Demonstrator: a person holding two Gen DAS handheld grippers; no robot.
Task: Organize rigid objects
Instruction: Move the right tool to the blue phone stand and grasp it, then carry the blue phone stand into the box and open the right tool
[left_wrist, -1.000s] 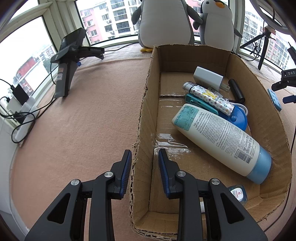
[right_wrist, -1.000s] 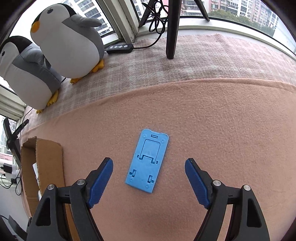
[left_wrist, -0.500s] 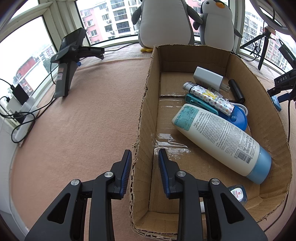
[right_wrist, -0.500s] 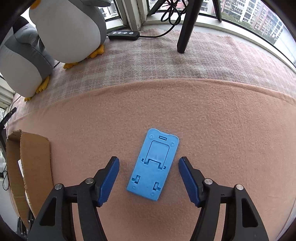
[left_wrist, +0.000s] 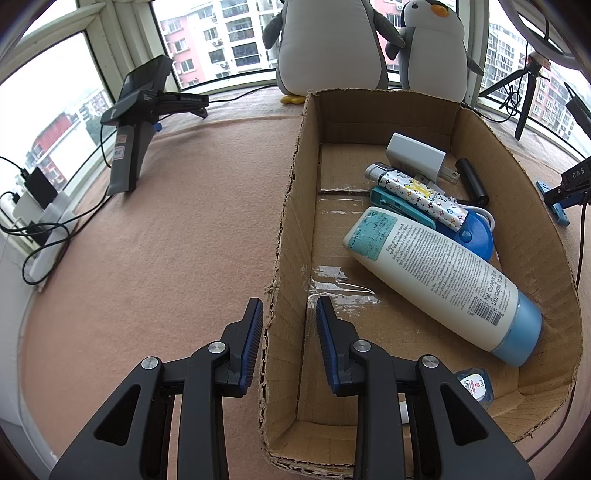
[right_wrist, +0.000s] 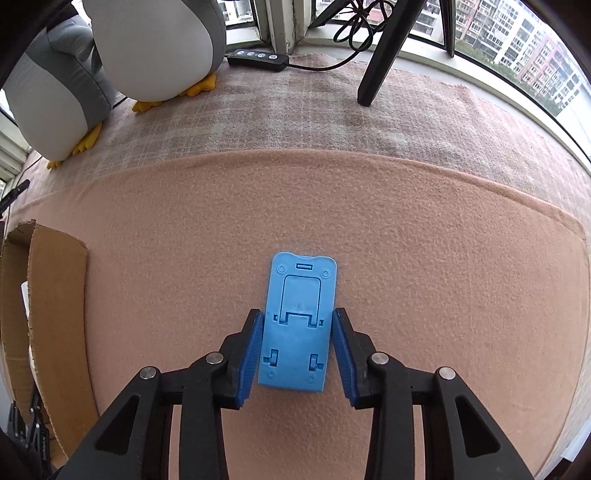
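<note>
Pink felt covers the table (right_wrist: 406, 258); my right claw (right_wrist: 297, 347) has just been closing around the flat blue plastic phone stand (right_wrist: 299, 321), pads at its edges. My left claw (left_wrist: 290, 347) is clamped on the brown cardboard box's wall (left_wrist: 288, 258).

Windows (left_wrist: 207, 40) curve around the far edge, letting in flat grey daylight, with apartment blocks (left_wrist: 236, 37) outside. A pink felt cloth (left_wrist: 166, 229) covers the table; a plaid cloth (right_wrist: 295, 122) lies nearer the sill.
</note>
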